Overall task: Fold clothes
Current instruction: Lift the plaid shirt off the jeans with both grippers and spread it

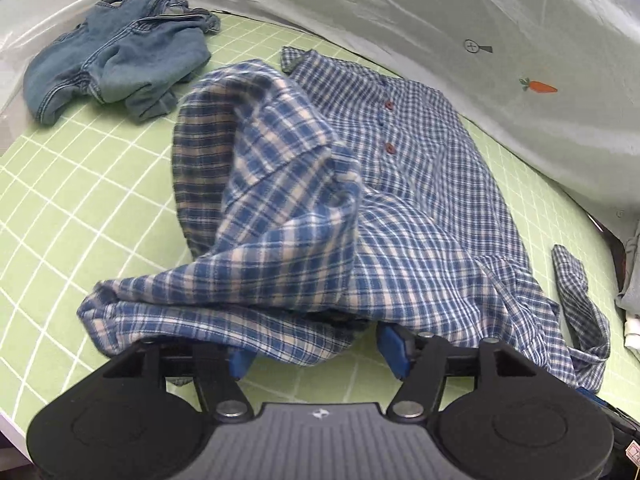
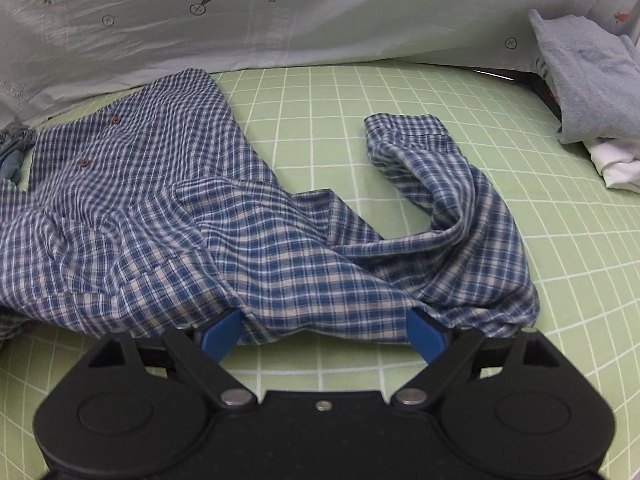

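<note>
A blue and cream plaid shirt [image 1: 360, 200] with red buttons lies rumpled on the green gridded mat [image 1: 80, 208]. Its near part is bunched up, and one sleeve [image 2: 440, 168] curls off to the right. My left gripper [image 1: 316, 344] stands open at the shirt's near edge; the blue fingers [image 1: 394, 346] are spread wide with their tips under the cloth. My right gripper [image 2: 324, 320] is open too, its blue fingertips [image 2: 222, 334] tucked under the shirt's [image 2: 180, 220] near hem. Whatever lies between the tips is hidden by fabric.
A crumpled denim garment [image 1: 116, 52] lies at the mat's far left corner. A pale sheet printed with carrots [image 2: 280, 20] hangs along the back. Folded grey and white clothes [image 2: 592, 92] are stacked at the right edge of the mat [image 2: 400, 92].
</note>
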Action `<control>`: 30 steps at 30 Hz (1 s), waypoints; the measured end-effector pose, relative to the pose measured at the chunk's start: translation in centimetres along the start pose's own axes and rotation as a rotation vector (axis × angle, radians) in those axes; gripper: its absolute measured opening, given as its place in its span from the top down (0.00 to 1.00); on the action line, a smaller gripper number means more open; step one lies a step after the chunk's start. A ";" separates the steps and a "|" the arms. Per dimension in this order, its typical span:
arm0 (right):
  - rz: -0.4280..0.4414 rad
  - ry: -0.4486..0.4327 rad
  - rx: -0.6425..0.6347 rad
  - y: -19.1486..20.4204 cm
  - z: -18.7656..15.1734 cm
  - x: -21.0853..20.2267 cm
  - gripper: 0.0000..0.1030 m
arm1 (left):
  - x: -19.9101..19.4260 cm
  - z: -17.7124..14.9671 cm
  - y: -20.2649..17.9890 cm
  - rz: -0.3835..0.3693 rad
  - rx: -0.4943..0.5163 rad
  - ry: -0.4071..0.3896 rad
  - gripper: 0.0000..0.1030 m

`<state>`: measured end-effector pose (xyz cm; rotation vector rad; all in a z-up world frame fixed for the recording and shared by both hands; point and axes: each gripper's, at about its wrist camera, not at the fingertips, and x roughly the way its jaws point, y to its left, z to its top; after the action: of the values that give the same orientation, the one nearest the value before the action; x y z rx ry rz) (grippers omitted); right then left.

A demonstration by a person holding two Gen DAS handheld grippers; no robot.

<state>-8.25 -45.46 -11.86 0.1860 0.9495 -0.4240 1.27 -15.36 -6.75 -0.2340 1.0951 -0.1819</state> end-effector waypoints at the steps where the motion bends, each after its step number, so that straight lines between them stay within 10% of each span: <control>1: -0.009 0.005 -0.022 0.4 0.0 0.2 0.12 | 0.0 0.1 0.4 0.004 -0.008 0.001 0.38; 10: -0.031 0.032 -0.084 1.7 0.5 1.8 0.09 | 0.7 1.0 2.5 0.015 -0.016 0.033 0.38; 17: 0.012 0.069 -0.023 0.9 1.5 3.6 0.10 | 1.1 1.3 3.3 0.028 0.001 0.065 0.60; 20: 0.041 0.077 0.014 0.5 1.7 3.8 0.31 | 1.2 1.3 4.0 0.024 -0.022 0.078 0.74; 24: 0.095 0.070 0.079 -0.3 1.5 2.8 0.85 | 0.7 1.3 4.6 -0.004 -0.063 0.072 0.90; 30: 0.116 0.104 0.220 -2.7 -1.9 -1.8 0.92 | -1.7 0.4 4.3 -0.017 -0.027 0.046 0.96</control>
<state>-11.70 -46.79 -11.39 0.4645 0.9881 -0.4147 1.02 -10.76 -6.28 -0.2646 1.1420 -0.1889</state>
